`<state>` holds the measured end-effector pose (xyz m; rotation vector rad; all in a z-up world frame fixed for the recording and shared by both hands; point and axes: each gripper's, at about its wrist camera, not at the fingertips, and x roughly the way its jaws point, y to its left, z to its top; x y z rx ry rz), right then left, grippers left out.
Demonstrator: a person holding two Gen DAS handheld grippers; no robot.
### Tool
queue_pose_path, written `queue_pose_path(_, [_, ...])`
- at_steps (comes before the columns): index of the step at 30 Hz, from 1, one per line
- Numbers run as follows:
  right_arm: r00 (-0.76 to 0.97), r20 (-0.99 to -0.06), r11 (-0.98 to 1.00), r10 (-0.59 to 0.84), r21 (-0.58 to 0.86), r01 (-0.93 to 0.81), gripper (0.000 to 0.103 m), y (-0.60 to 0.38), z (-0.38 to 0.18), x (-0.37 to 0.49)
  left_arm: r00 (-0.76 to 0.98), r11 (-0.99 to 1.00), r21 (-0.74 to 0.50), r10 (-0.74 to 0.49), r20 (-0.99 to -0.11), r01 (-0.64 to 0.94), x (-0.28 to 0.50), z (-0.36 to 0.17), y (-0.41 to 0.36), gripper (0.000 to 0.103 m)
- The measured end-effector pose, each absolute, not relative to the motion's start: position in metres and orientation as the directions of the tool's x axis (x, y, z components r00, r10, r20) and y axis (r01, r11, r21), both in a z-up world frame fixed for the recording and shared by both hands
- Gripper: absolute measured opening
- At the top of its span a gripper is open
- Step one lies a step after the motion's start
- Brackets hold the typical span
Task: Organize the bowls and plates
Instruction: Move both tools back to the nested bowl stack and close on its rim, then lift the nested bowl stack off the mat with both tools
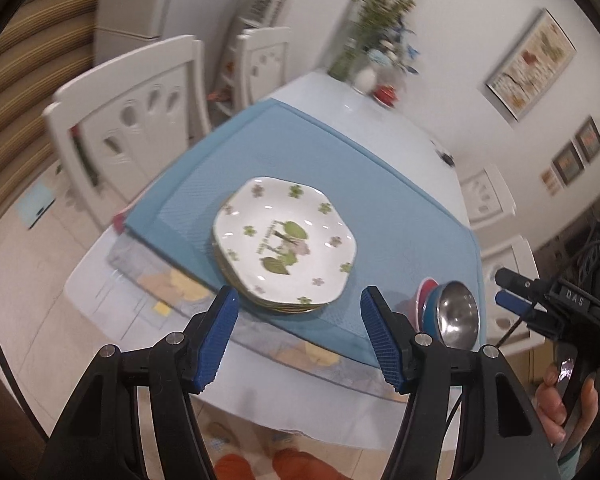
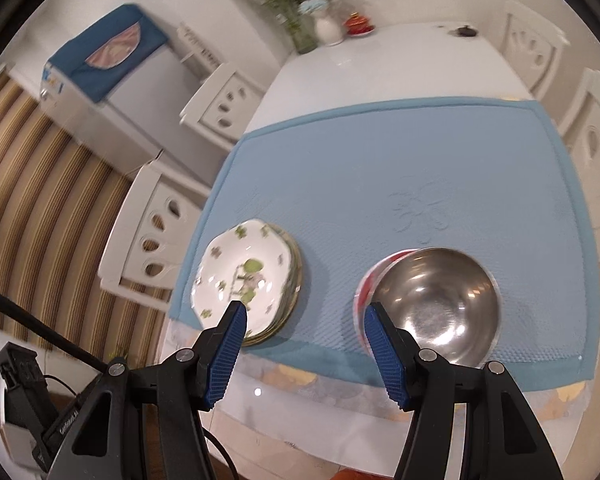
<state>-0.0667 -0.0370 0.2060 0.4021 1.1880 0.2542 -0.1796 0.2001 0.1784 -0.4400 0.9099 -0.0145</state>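
Observation:
A stack of white plates with green clover prints (image 1: 286,240) sits on the blue mat (image 1: 400,208); it also shows in the right wrist view (image 2: 246,280). A steel bowl (image 2: 440,304) sits nested on a red and white bowl (image 2: 364,280) on the mat's near right; the steel bowl also shows in the left wrist view (image 1: 458,314). My left gripper (image 1: 298,304) is open and empty, just in front of the plates. My right gripper (image 2: 304,320) is open and empty, between the plates and the bowls, and shows in the left wrist view (image 1: 510,290).
The mat (image 2: 420,152) lies on a white table (image 2: 380,64). A vase of flowers (image 2: 300,8) and a small red dish (image 2: 358,24) stand at the table's far end. White chairs (image 2: 156,232) stand along both sides. A fridge (image 2: 112,80) stands at left.

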Motion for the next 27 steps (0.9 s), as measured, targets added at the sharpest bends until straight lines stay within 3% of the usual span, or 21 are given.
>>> queue_pose_path(7, [0.392, -0.889, 0.940, 0.237, 0.312, 0.140, 0.059, -0.075, 0.200, -0.086, 0.562, 0.913, -0.407, -0.346, -0.751, 0.020, -0.141, 0.173, 0.152, 0.061])
queue_pose_path(10, [0.379, -0.909, 0.947, 0.174, 0.261, 0.189, 0.059, -0.096, 0.192, -0.096, 0.493, 0.891, -0.442, -0.433, -0.755, 0.106, -0.118, 0.163, 0.115, 0.070])
queue_pose_path(12, [0.364, -0.919, 0.942, 0.155, 0.248, 0.226, 0.059, -0.110, 0.184, -0.100, 0.425, 0.862, -0.483, -0.498, -0.756, 0.151, -0.103, 0.152, 0.089, 0.070])
queue_pose_path(17, [0.304, -0.933, 0.917, 0.195, 0.283, 0.281, 0.059, -0.142, 0.153, -0.101, 0.308, 0.839, -0.509, -0.544, -0.781, 0.193, -0.076, 0.128, 0.039, 0.070])
queue_pose_path(27, [0.203, -0.921, 0.873, 0.333, 0.382, 0.304, 0.059, -0.169, 0.090, -0.074, 0.242, 0.863, -0.489, -0.506, -0.828, 0.130, -0.045, 0.093, 0.005, 0.070])
